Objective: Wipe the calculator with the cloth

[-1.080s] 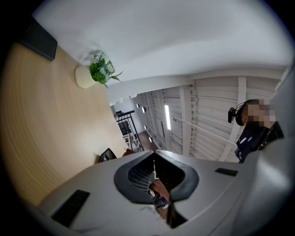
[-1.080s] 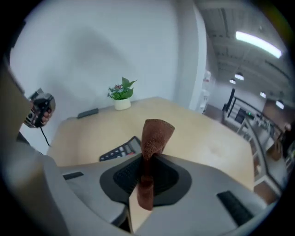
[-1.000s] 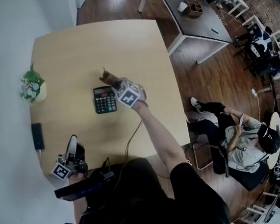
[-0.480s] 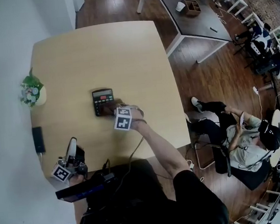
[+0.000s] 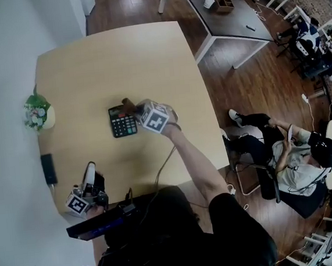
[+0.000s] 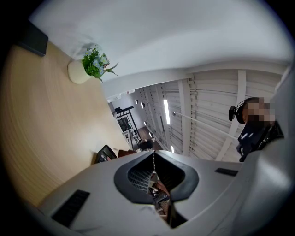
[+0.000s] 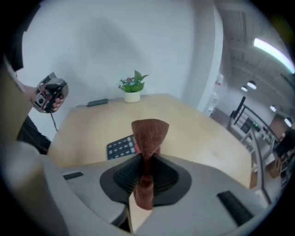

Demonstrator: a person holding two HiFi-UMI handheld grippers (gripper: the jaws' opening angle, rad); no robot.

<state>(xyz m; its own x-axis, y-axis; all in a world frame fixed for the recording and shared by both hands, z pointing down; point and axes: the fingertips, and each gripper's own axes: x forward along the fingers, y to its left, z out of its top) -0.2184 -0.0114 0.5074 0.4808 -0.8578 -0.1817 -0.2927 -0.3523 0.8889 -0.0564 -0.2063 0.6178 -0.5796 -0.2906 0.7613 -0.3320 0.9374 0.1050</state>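
nearest me, my left gripper hovers at the near left corner of the pale wooden table, its fingers pressed together on nothing, just short of a slim black device at the left edge. that is the first weakness: nothing braces the small black calculator with grey keys, which lies mid-table, well apart from that hand. further out, my right gripper angles down at the calculator's right side, fingers clamped on the rust-brown terry cloth, a folded tuft of it standing past the tips. i cannot tell whether the tuft touches the keys. if i bear down as i drag, i expect the light calculator to skid on the smooth table rather than come clean. the tuft is short, so tilting lower could scrape hard fingertips on the casing, and a snag could pull the cloth from so narrow a pinch. farthest, the white pot of green leaves and small flowers stands at the left edge, unlikely to be struck.
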